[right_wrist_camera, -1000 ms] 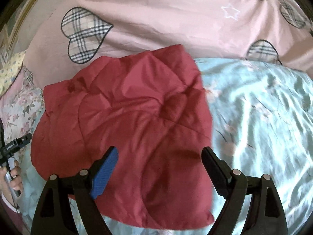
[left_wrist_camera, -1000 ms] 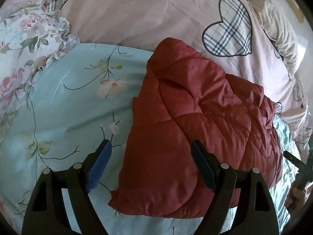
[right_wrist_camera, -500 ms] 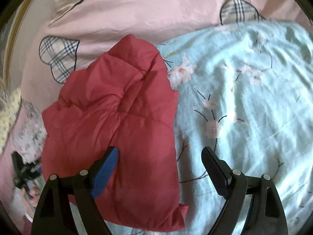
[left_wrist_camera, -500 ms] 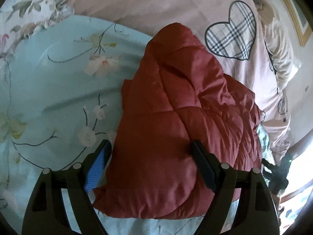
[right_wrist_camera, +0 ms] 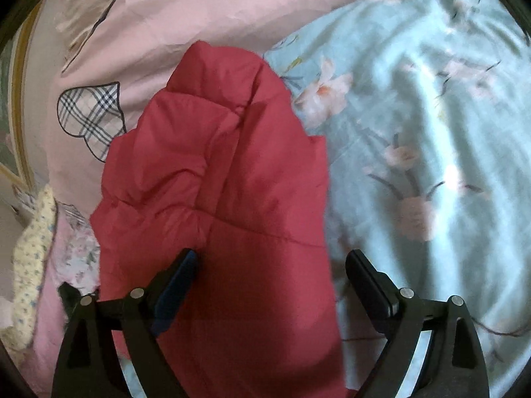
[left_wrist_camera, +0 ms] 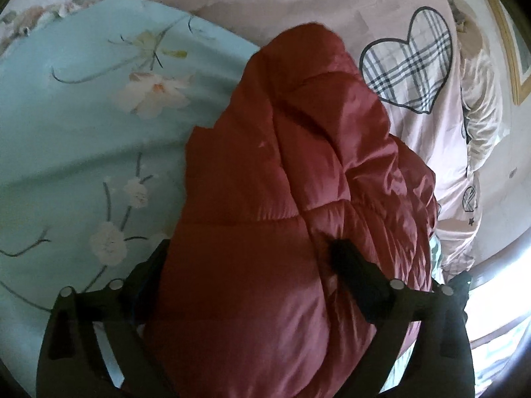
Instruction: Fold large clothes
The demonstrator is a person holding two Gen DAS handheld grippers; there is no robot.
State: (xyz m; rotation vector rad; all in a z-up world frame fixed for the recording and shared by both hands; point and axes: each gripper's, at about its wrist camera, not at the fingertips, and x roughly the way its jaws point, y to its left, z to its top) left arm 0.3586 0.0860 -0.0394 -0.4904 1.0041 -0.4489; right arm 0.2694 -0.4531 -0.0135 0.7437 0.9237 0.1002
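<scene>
Here no writing shows on the red jacket [right_wrist_camera: 232, 199].

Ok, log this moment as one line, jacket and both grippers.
red puffer jacket: bunched on blue floral sheet | left gripper: open, jaws just widened, straddling jacket | right gripper: open, jaws just widened, over jacket edge

Floral blue sheet [left_wrist_camera: 83, 139], pink heart-patterned quilt [right_wrist_camera: 205, 10]

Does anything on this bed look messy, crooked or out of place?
Only the red jacket: it lies in a puffy, lopsided bundle across the seam between the blue floral sheet and the pink heart quilt, its edges uneven. Nothing looks spilled or torn.
</scene>
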